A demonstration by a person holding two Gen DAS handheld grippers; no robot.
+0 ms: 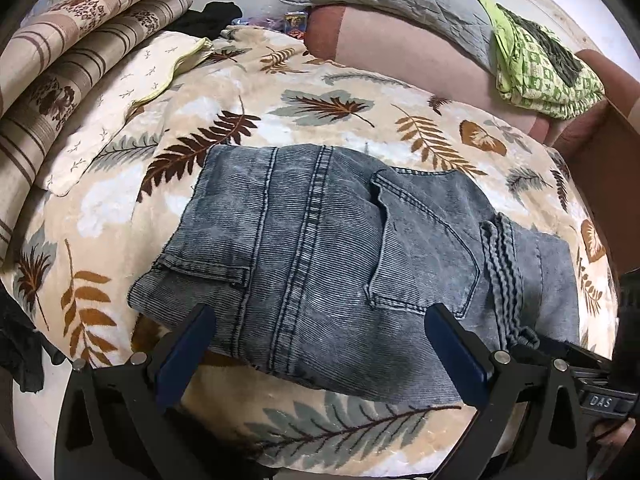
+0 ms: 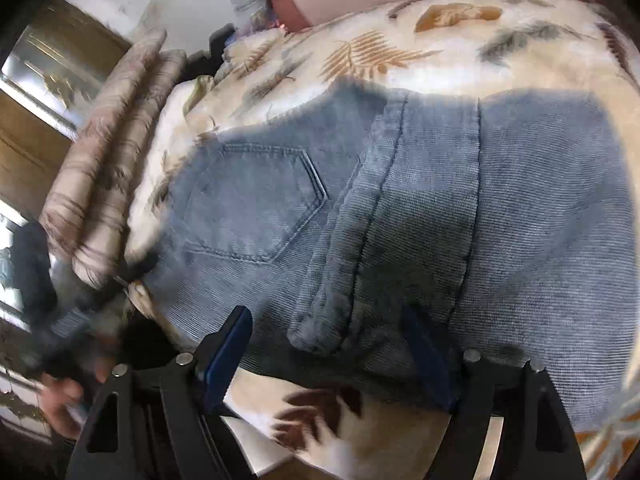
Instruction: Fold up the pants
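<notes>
Pants (image 1: pixel 320 248) folded into compact bundle, lying mid-bed on leaf-print blanket (image 1: pixel 328 108), near its front edge. Left tool (image 1: pixel 320 332) spread, empty, over bundle's near edge. Right tool (image 2: pixel 328 344) spread, empty, at waistband side. Risk: one-layer pinch drags fold open; plush blanket snags.

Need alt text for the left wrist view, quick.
Folded grey-blue jeans, back pocket up, lie on a leaf-print blanket. The left gripper hangs over their near edge, jaws open. Striped bedding is stacked far left.
</notes>
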